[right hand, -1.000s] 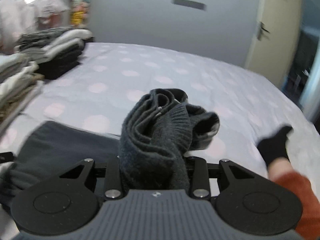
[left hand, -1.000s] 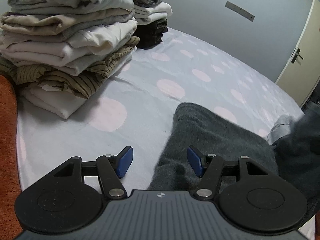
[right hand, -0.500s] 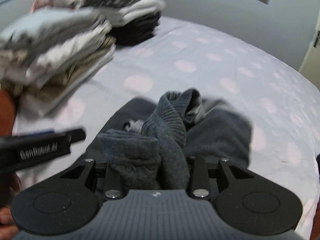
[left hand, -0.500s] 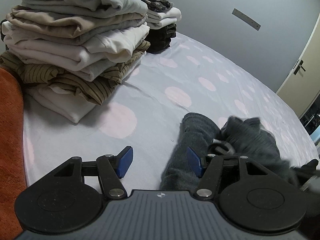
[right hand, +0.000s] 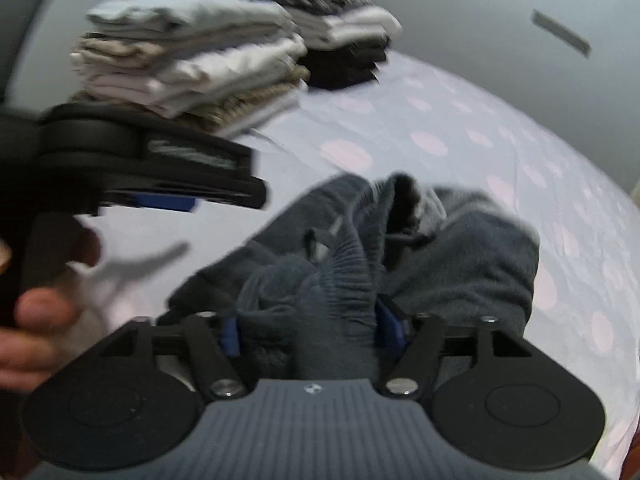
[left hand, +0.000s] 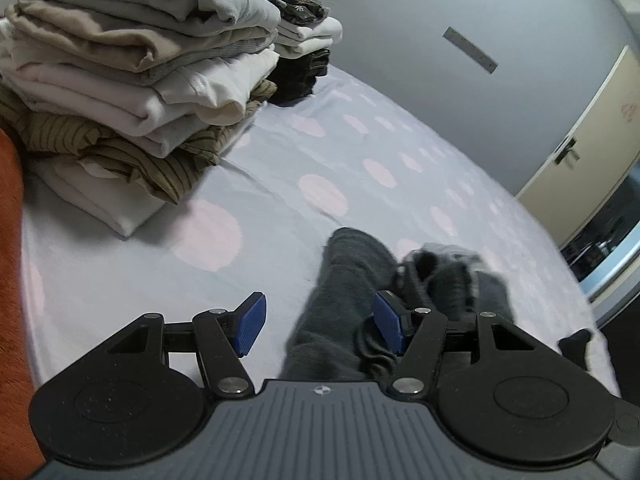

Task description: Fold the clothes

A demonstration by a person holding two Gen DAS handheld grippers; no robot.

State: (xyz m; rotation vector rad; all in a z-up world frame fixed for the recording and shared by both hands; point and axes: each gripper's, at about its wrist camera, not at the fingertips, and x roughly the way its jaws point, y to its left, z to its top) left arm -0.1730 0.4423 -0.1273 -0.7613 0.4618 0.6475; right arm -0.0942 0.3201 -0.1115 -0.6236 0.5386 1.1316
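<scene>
Releasing the folded dark grey garment [right hand: 460, 264] onto the bed [left hand: 320, 160]: right tool [right hand: 308, 328] opening around bunched cloth, so withdraw toward six o'clock; left tool [left hand: 316, 322] stands wide, empty.

A dark grey knit garment [right hand: 460, 256] lies bunched on the dotted bedsheet [left hand: 320, 168], ribbed cuff uppermost.
</scene>
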